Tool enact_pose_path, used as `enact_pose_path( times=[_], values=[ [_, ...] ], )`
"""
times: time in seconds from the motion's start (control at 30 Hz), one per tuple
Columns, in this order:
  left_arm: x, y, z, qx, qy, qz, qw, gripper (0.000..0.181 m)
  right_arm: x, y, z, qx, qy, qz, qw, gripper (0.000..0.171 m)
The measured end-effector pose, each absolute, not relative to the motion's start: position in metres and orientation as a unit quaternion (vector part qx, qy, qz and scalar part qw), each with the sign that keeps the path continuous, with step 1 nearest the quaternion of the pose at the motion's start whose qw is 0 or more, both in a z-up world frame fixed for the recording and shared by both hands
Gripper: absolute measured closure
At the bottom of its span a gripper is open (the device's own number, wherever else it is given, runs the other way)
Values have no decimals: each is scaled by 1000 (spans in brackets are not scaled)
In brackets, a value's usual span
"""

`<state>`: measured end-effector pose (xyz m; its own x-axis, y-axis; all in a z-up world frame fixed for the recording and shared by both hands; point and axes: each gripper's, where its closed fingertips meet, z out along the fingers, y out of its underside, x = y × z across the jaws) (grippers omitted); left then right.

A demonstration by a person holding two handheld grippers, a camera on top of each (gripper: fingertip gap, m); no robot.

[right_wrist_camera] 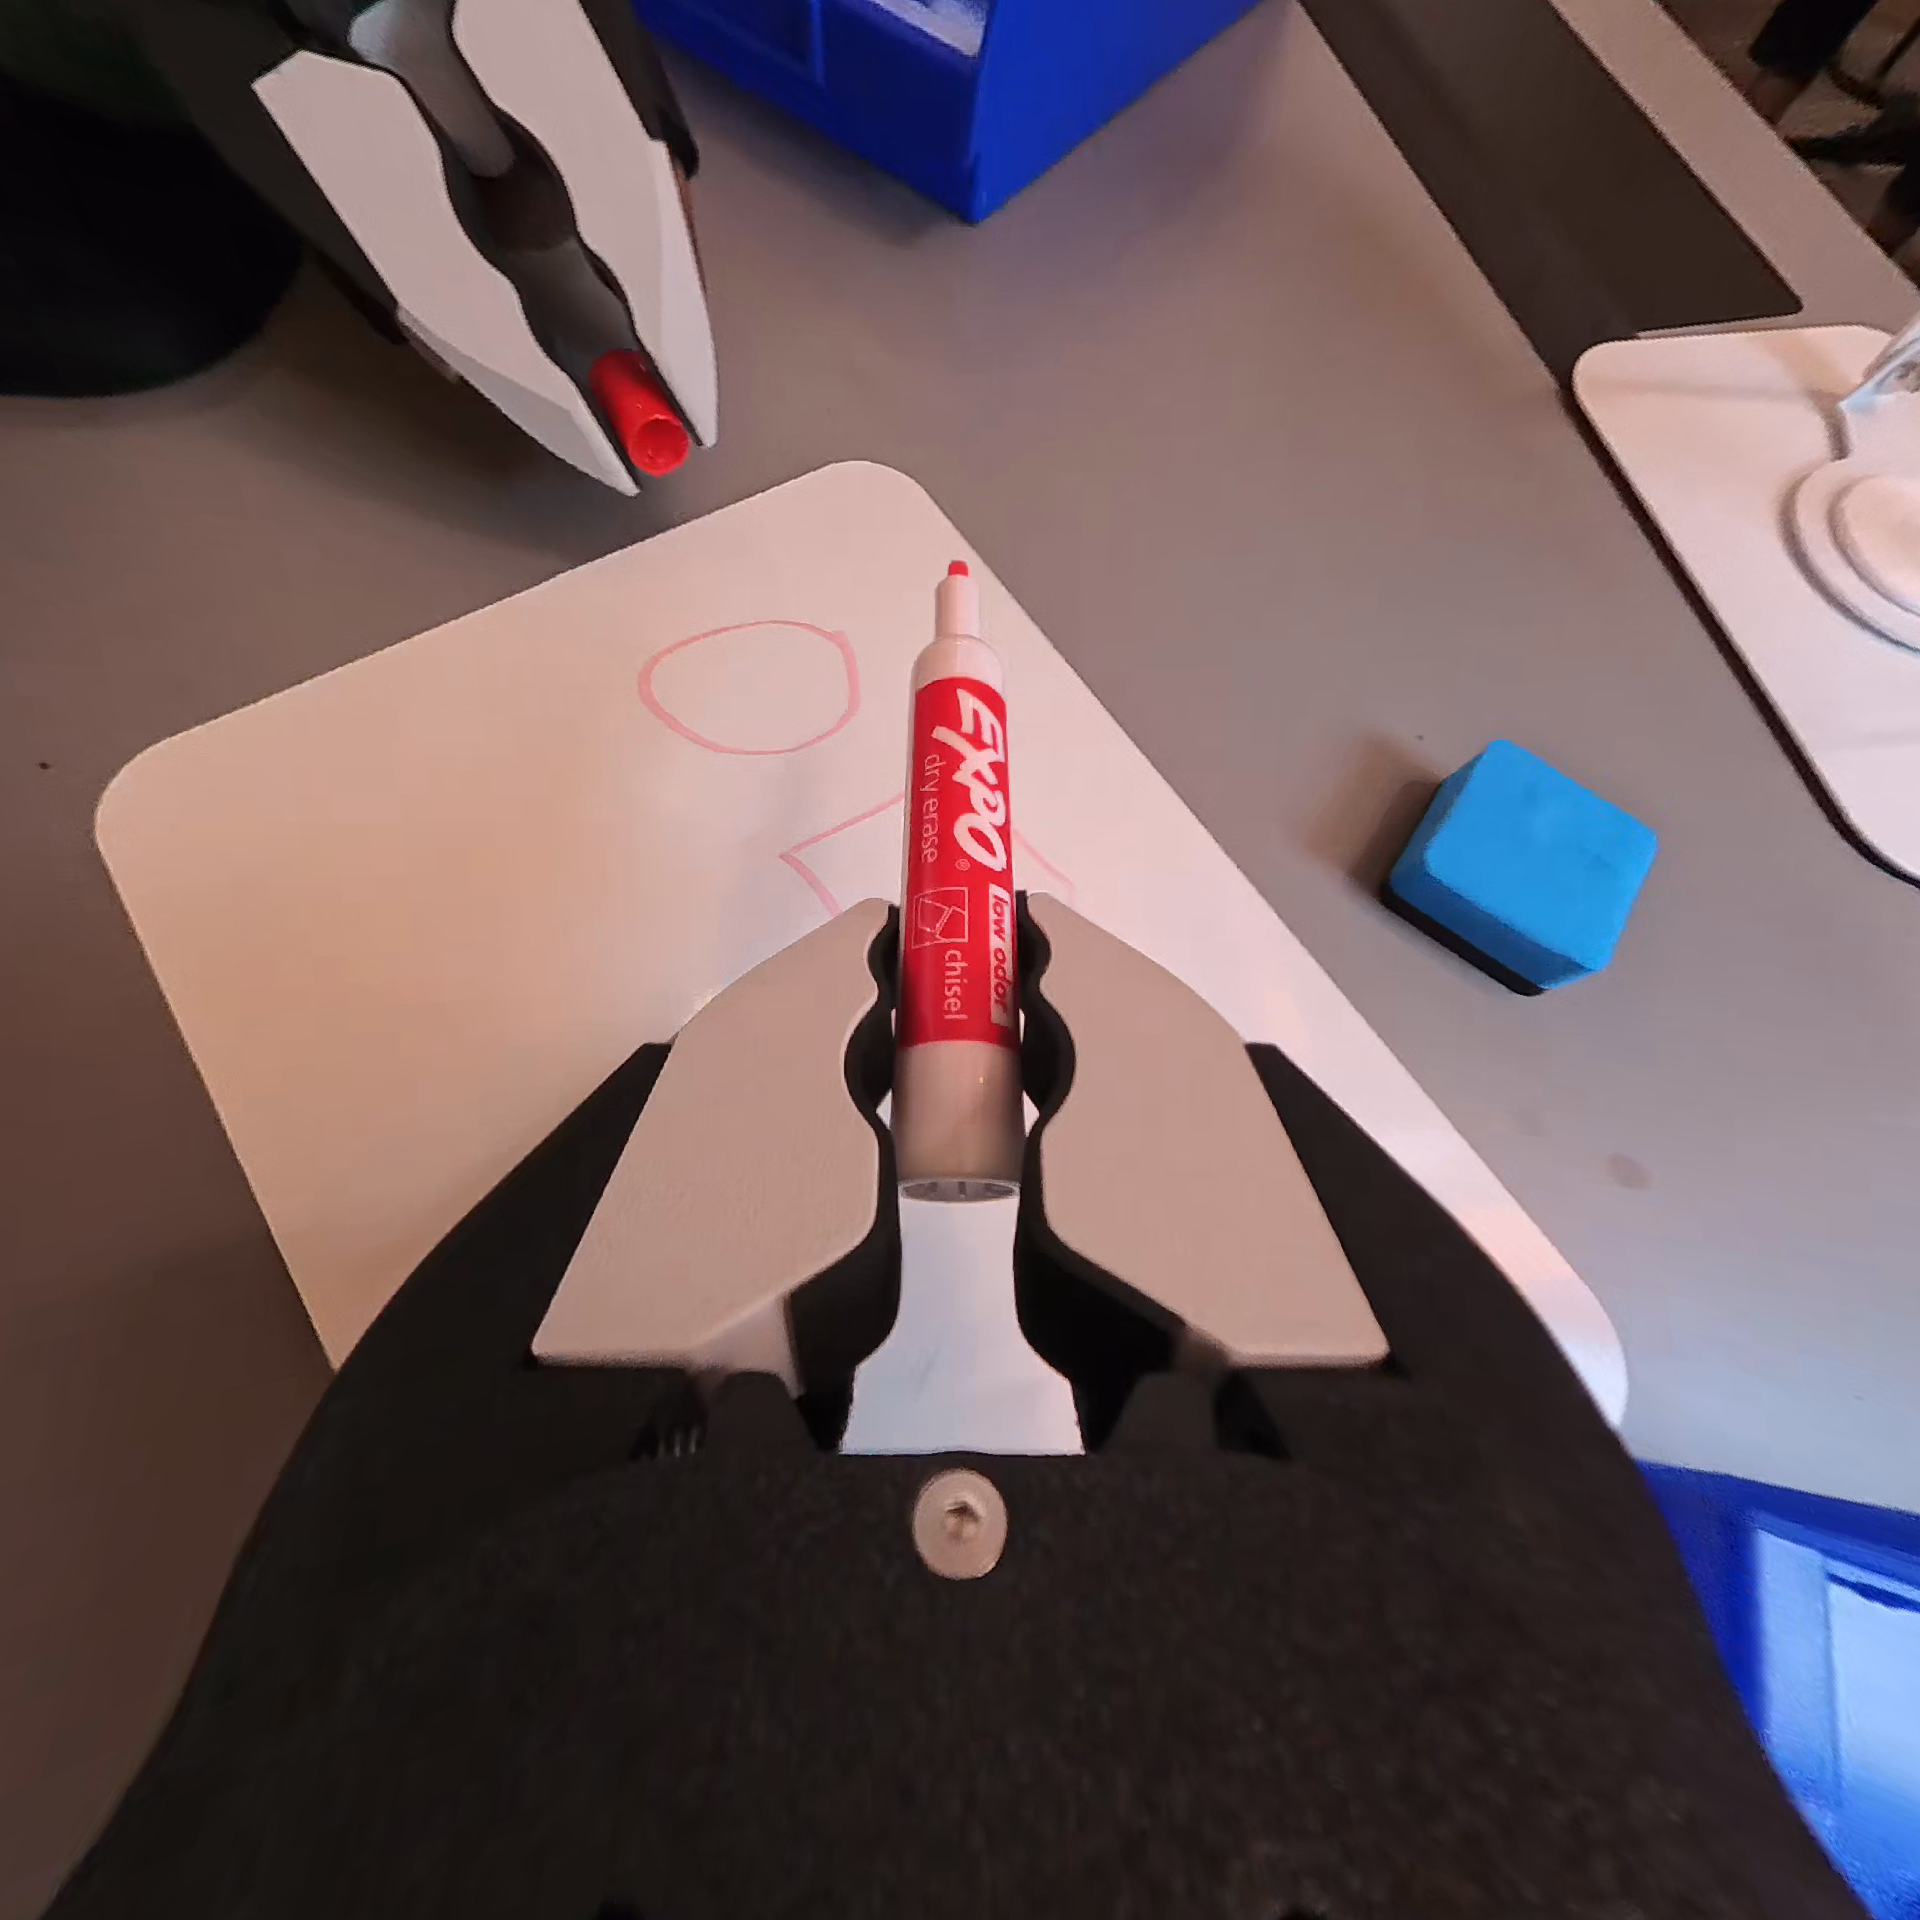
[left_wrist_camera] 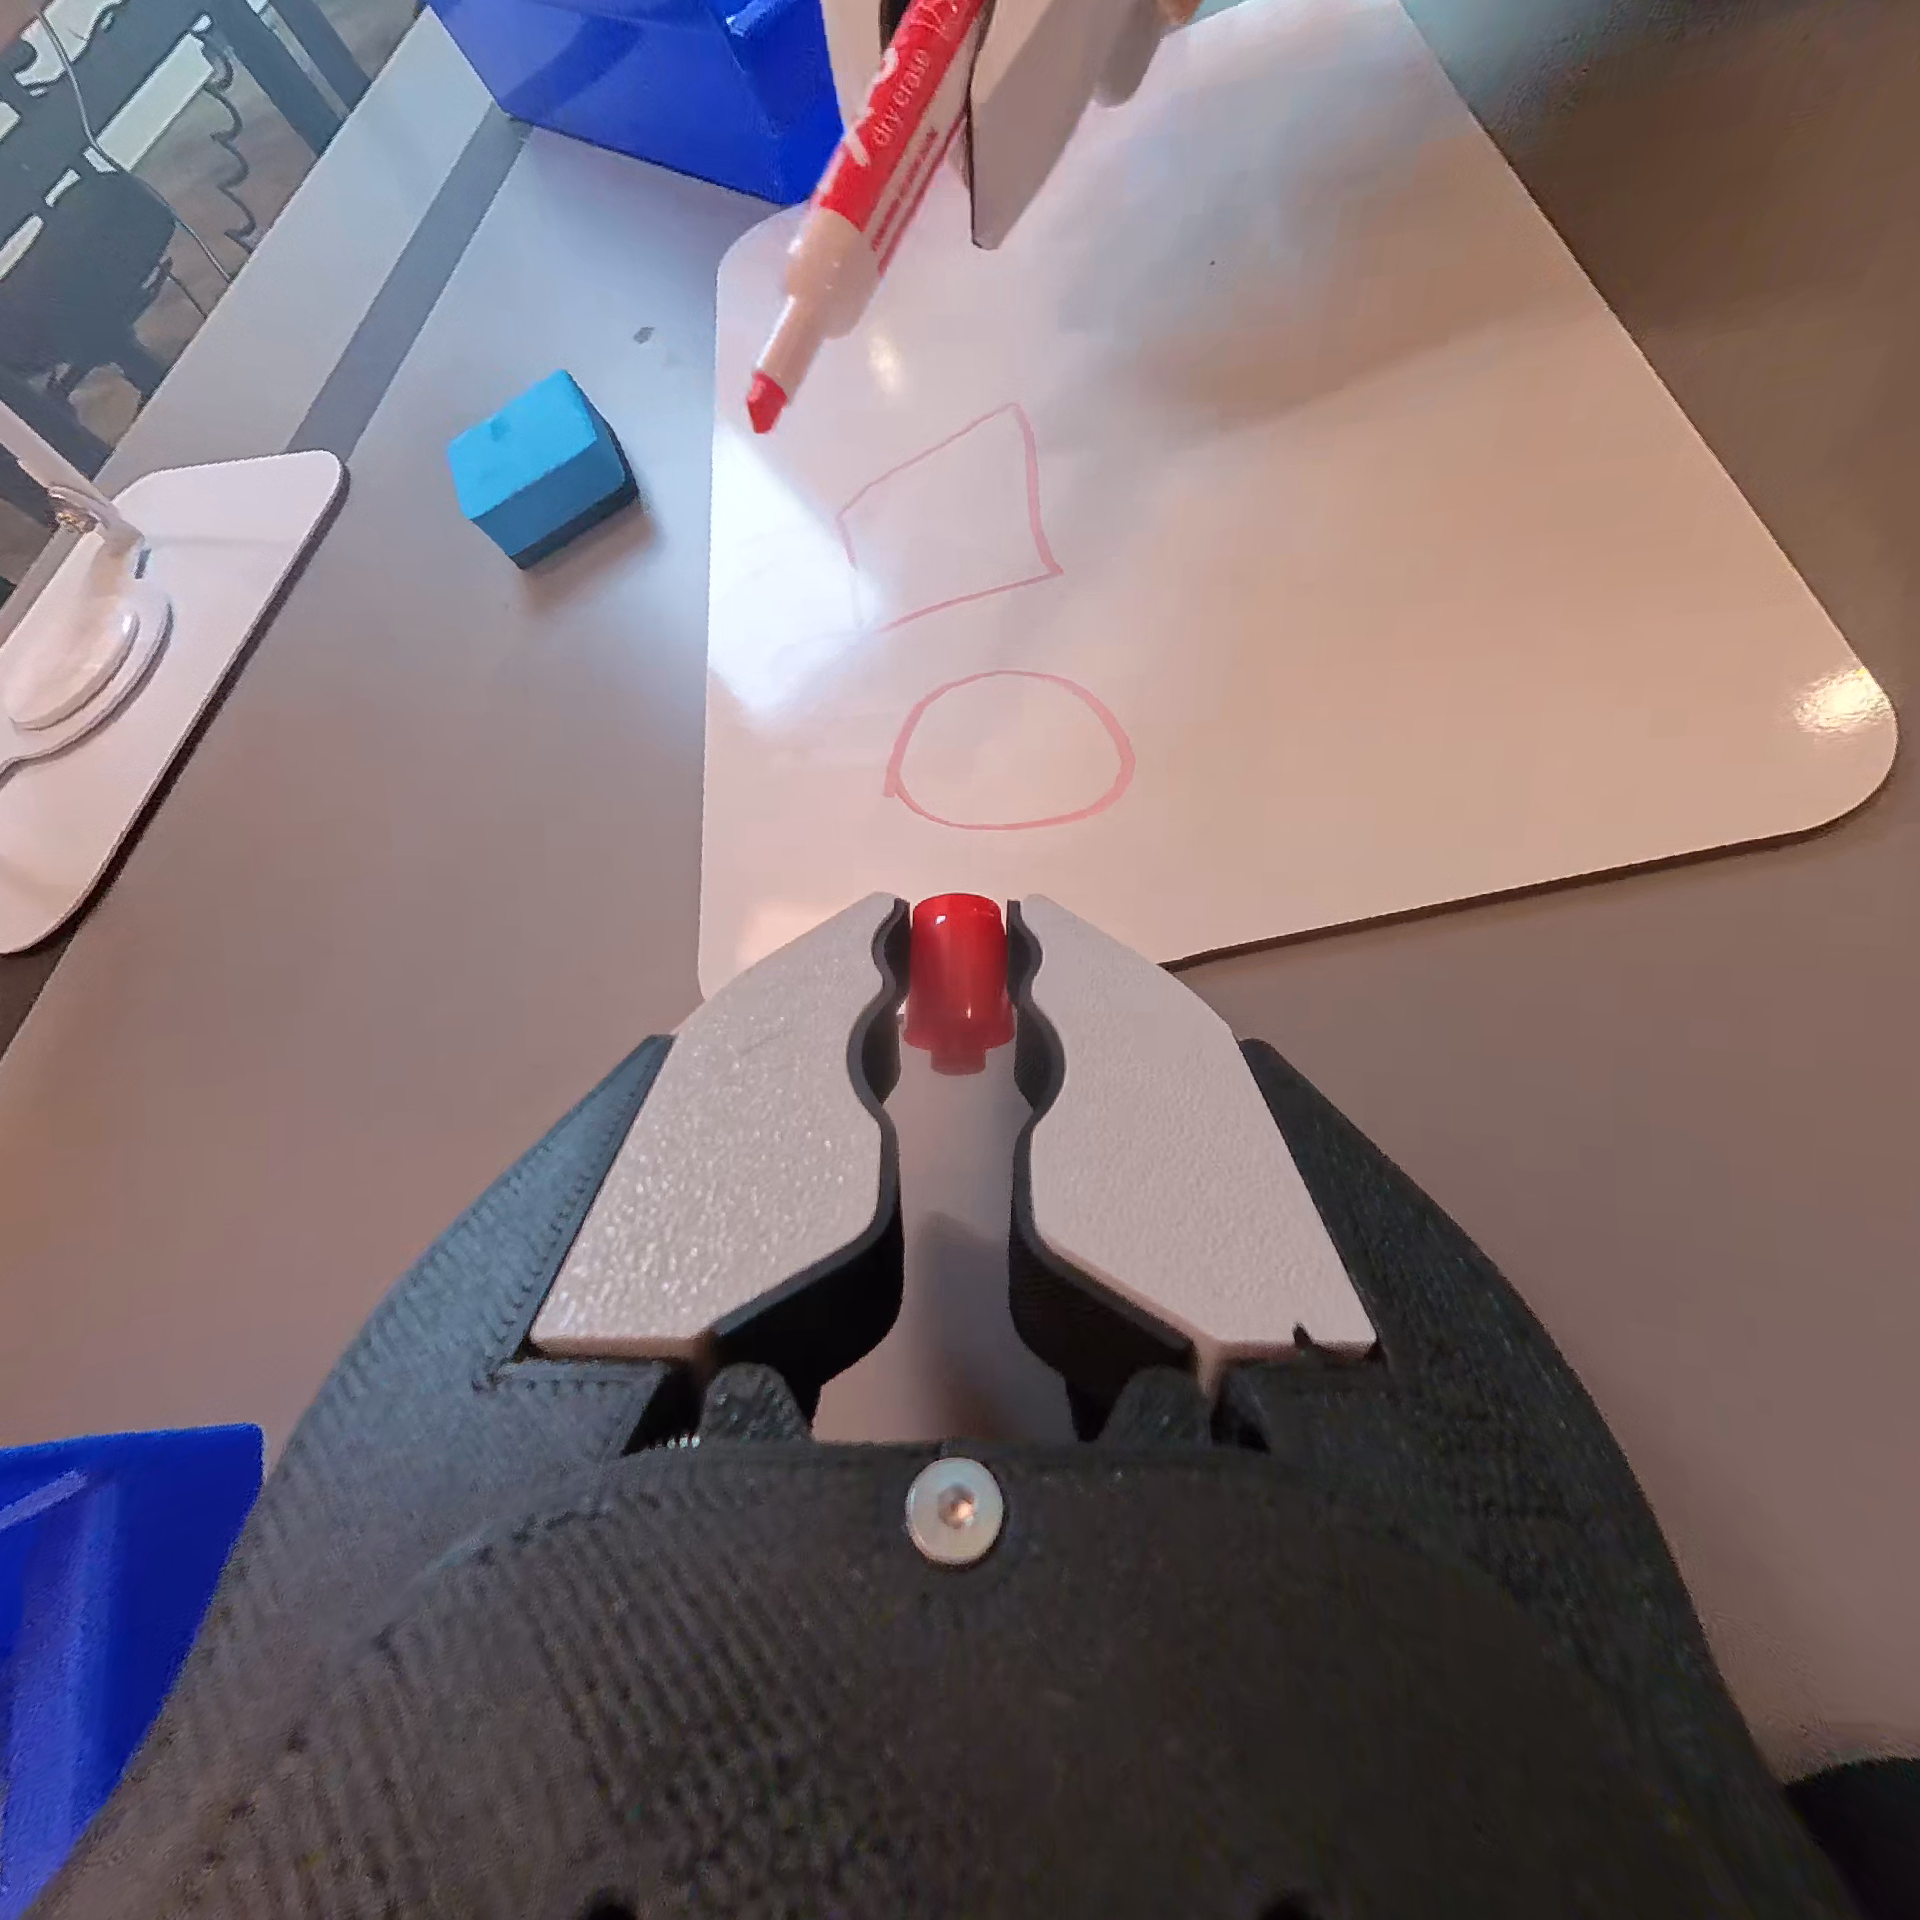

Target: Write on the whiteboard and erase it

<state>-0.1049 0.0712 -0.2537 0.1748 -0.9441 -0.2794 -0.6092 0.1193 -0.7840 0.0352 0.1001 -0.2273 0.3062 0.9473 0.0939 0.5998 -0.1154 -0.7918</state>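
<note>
A white whiteboard lies flat on the grey table. It bears a red circle and a red four-sided outline. My left gripper is shut on the red marker cap at the board's near edge; it also shows in the right wrist view. My right gripper is shut on the uncapped red marker, tip raised above the board; the marker also shows in the left wrist view. A blue eraser sits on the table beside the board.
A blue bin stands past the board. Another blue bin is near each camera's edge. A white stand base lies beyond the eraser.
</note>
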Motion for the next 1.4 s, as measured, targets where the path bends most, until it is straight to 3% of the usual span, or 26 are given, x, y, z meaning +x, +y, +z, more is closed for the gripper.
enact_pose_path(
  times=[0.67,1.4],
  values=[
    [-105,72,-256,-633,614,-195,428,164,12,77,-234,-671,-572,268,389,151],
    [-106,71,-260,-636,616,-201,419,164,22,87,-200,-662,-487,362,441,151]
  ],
)
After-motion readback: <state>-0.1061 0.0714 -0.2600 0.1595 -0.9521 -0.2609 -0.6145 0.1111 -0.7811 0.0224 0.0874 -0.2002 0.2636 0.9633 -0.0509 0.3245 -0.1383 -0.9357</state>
